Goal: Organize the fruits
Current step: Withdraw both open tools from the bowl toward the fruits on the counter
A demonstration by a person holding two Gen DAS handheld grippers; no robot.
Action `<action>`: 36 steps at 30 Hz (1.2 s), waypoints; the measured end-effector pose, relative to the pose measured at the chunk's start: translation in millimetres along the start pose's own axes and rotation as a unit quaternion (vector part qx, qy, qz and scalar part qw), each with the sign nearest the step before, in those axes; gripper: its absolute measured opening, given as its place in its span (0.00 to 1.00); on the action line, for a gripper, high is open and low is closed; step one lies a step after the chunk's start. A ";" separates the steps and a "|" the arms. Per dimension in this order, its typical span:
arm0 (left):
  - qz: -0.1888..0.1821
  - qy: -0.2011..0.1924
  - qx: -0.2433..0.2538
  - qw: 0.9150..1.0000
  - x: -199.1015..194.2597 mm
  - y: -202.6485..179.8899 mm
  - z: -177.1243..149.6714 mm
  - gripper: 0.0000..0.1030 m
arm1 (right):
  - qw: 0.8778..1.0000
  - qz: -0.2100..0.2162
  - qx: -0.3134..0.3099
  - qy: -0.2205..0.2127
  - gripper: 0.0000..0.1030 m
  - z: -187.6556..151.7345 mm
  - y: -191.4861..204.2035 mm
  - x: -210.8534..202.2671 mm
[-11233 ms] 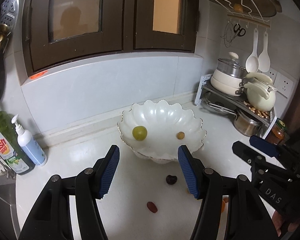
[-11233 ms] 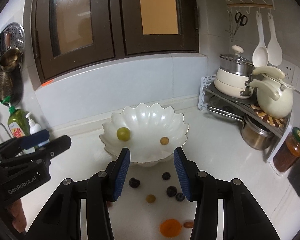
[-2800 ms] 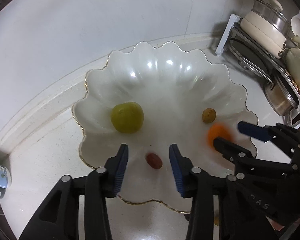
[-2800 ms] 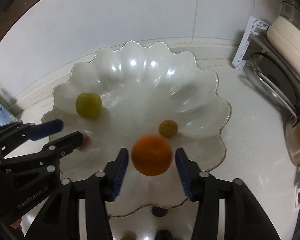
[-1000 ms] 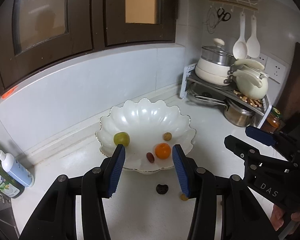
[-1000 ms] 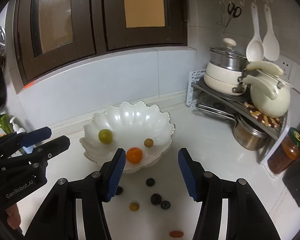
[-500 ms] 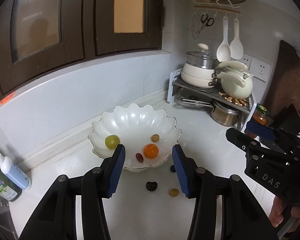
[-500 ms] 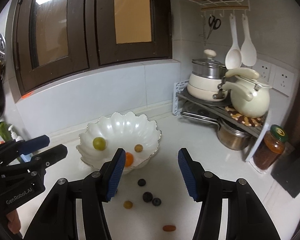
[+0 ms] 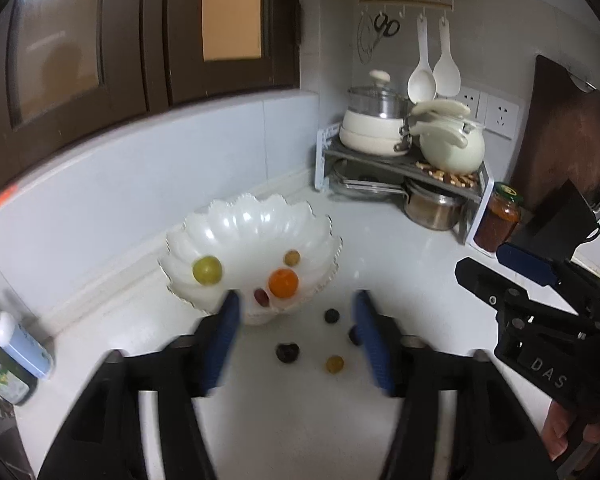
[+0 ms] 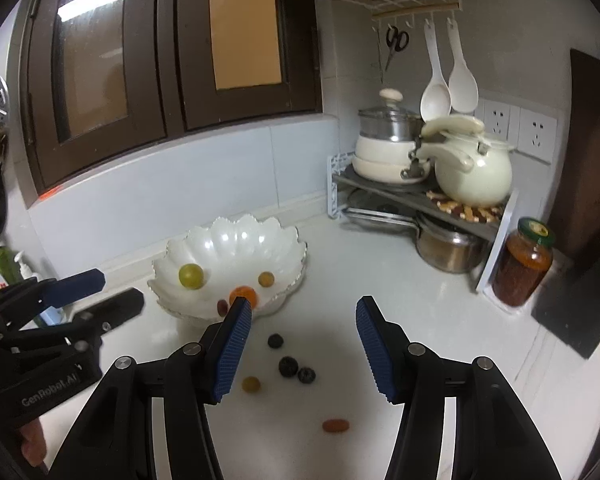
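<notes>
Both grippers hover empty over the desk [image 10: 380, 272], fingers spread wide: the left gripper [image 9: 296, 336] and the right gripper [image 10: 300, 344]. Just beyond them loose fruits lie on the white top: dark berries [image 10: 288, 367], a small yellow one [image 10: 251, 384], an orange-red oval [image 10: 335, 425]. Farther back, the scalloped white bowl [image 10: 236, 236] holds a green grape [image 10: 191, 276], an orange [image 9: 283, 283] and two smaller fruits.

Home kitchen, stacked pots [image 10: 396, 152] on rack, hanging ladles [image 10: 450, 92], countertop [image 10: 360, 248]

Both grippers empty, held side by side.
Left gripper [image 9: 296, 320] and right gripper [image 10: 302, 338] have jaws spread wide.
</notes>
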State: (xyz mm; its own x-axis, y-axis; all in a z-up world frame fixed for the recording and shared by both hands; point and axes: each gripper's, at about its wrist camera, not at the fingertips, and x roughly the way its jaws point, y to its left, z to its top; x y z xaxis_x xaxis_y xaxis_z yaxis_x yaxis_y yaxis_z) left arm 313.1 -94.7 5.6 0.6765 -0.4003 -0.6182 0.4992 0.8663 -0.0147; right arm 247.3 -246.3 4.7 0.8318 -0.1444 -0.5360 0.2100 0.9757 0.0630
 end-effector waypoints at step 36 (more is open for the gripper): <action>-0.010 0.049 0.060 0.997 44.1 -24.4 -67.0 0.61 | 0.994 -0.066 0.044 0.070 0.54 -85.2 -23.0 22.5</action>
State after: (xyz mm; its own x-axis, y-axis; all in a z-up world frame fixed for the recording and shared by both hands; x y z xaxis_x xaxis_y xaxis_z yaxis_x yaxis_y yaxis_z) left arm 294.5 -113.5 -73.9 0.6127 -0.3802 -0.6929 0.5765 0.8147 0.0628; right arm 217.4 -257.9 -80.6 0.7151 -0.2407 -0.6563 0.3624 0.9305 0.0537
